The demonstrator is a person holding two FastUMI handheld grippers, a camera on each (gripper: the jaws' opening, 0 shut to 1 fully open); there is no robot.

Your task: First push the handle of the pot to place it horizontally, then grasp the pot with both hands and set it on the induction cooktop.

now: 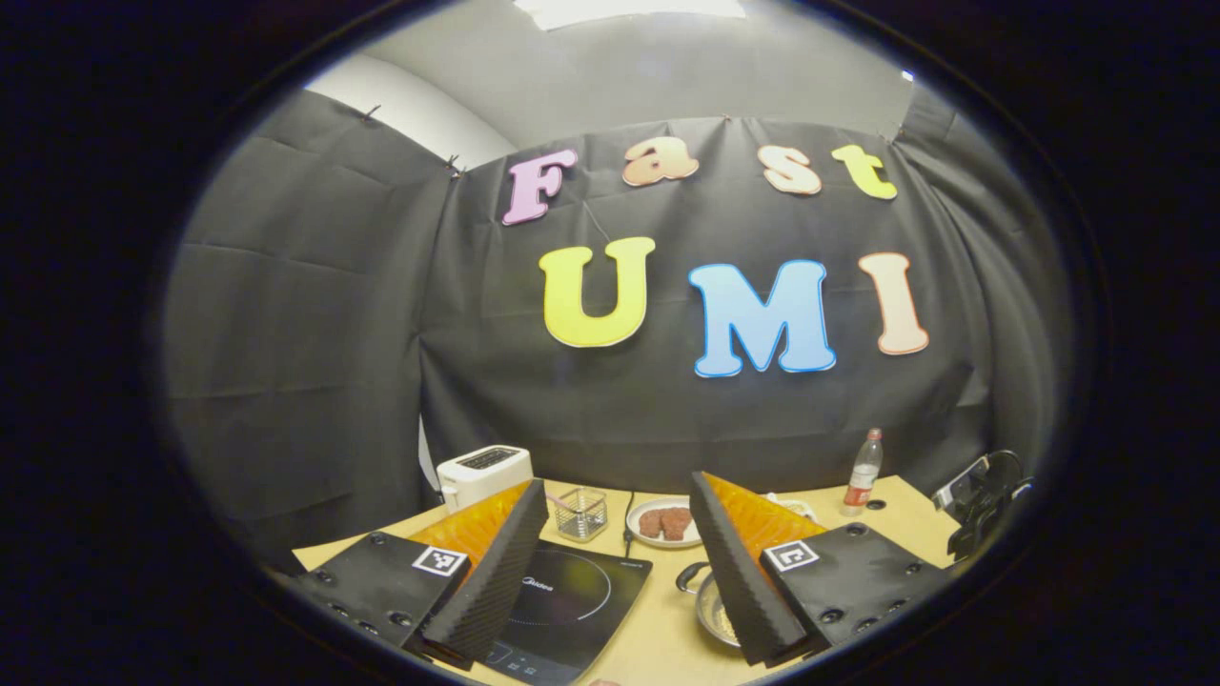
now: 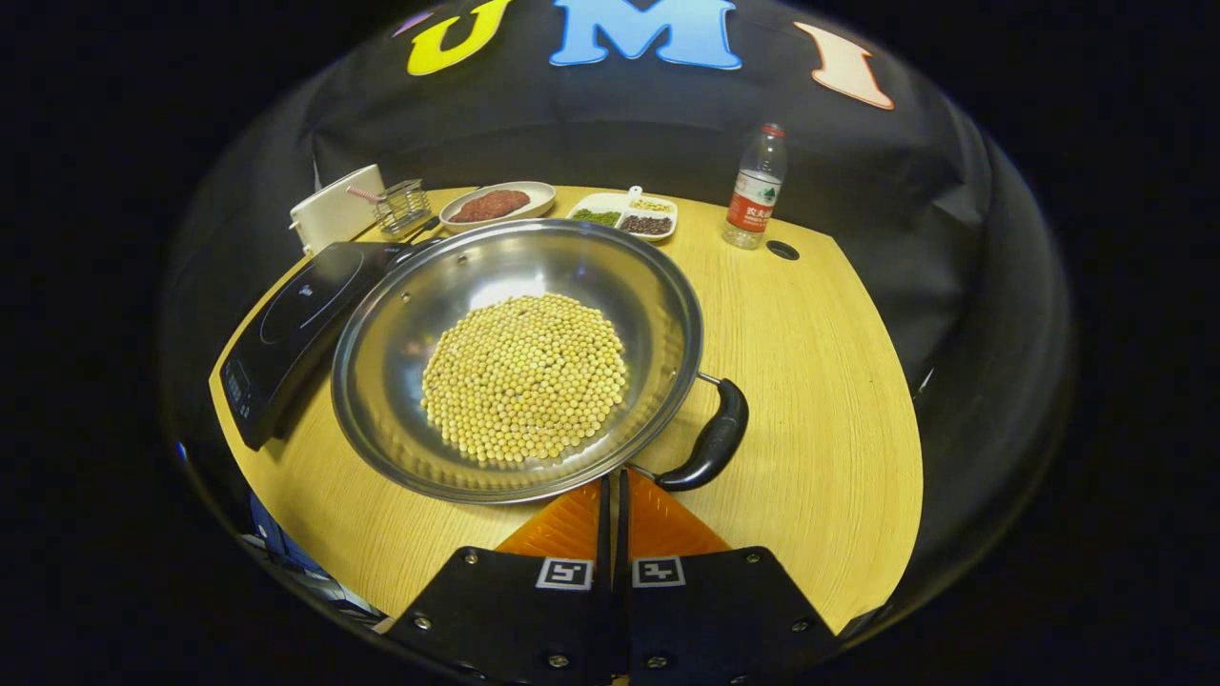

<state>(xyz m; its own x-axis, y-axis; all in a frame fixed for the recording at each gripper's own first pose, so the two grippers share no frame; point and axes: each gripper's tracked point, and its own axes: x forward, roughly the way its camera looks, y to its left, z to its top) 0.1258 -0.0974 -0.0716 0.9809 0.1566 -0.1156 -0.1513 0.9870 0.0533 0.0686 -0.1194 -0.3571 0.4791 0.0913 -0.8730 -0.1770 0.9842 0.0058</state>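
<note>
Left hand-held gripper (image 1: 620, 572) apart | right hand-held gripper (image 2: 615, 486) together | pot (image 2: 400, 324) holds soybeans (image 2: 524, 376)

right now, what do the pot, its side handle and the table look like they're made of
Pot: probably stainless steel, polished, since its inner wall mirrors the light; it holds what look like soybeans.
Side handle: glossy black, likely plastic or bakelite, on thin metal struts.
Table: light wood or wood-look laminate, with fine grain lines and a matte finish.

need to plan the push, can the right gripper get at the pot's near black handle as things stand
Probably yes: the right gripper, fingers shut, sits at the pot rim beside the black handle, with bare table around it.
</note>
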